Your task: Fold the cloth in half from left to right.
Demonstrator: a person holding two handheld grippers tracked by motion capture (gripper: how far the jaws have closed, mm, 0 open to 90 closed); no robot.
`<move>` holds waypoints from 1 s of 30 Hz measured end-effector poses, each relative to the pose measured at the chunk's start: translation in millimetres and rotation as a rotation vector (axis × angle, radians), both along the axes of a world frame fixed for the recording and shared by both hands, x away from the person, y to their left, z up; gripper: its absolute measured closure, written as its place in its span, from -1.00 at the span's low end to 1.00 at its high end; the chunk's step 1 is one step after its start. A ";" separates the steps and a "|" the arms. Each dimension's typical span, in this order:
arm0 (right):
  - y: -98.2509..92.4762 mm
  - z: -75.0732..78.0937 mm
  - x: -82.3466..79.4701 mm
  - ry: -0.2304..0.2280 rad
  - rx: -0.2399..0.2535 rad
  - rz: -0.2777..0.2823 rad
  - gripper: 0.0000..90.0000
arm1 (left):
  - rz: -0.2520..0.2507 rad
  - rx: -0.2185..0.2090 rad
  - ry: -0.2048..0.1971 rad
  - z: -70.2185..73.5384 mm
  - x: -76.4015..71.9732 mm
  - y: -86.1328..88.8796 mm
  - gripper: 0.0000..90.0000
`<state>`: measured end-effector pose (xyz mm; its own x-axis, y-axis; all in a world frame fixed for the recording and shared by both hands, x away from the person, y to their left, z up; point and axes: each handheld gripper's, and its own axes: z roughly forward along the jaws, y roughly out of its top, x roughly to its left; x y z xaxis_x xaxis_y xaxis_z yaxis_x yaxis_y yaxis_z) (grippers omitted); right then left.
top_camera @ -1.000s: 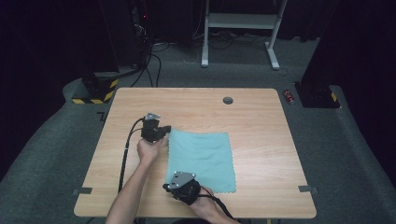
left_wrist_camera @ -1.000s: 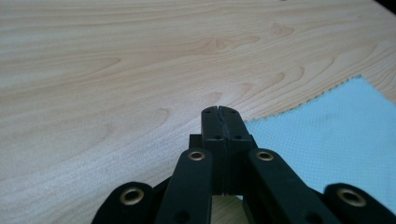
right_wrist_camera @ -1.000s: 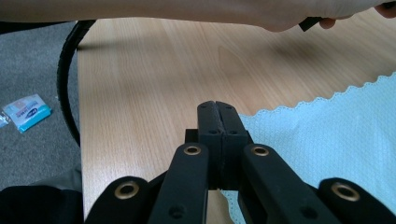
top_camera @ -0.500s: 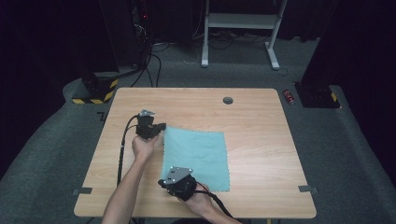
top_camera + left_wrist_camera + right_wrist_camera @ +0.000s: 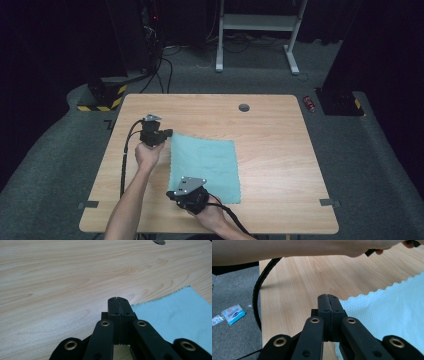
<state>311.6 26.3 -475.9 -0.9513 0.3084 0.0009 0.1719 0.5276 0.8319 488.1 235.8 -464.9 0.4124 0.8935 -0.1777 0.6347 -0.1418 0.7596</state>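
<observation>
A light blue cloth (image 5: 207, 165) lies flat on the wooden table (image 5: 280, 150). My left gripper (image 5: 168, 134) is at the cloth's far left corner, and its jaws are shut on that corner. In the left gripper view the cloth (image 5: 175, 317) runs in under the shut left gripper (image 5: 117, 300). My right gripper (image 5: 173, 194) is at the near left corner. In the right gripper view the right gripper (image 5: 327, 297) is shut, with the scalloped edge of the cloth (image 5: 387, 307) pinched at its right side. The pinched corners themselves are hidden by the jaws.
A round black grommet (image 5: 244, 107) sits near the table's far edge. The left gripper's cable (image 5: 257, 302) hangs past the table's left edge, above a small packet (image 5: 233, 313) on the floor. A red item (image 5: 310, 103) lies on the carpet at the far right.
Both grippers have moved left, and the cloth has slid left with them. The left hand has also moved a little away from the person.
</observation>
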 end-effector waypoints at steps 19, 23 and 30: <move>-42.8 -11.9 -3.7 0.011 0.037 -0.103 1.00 | -0.069 0.043 -0.015 -11.3 8.7 -43.2 1.00; -52.4 -18.7 -6.8 0.004 0.018 -0.138 1.00 | -0.098 0.042 -0.010 -12.3 13.0 -57.9 1.00; -68.7 -24.2 -7.4 -0.002 -0.003 -0.180 1.00 | -0.123 0.043 0.001 -17.6 20.3 -77.7 1.00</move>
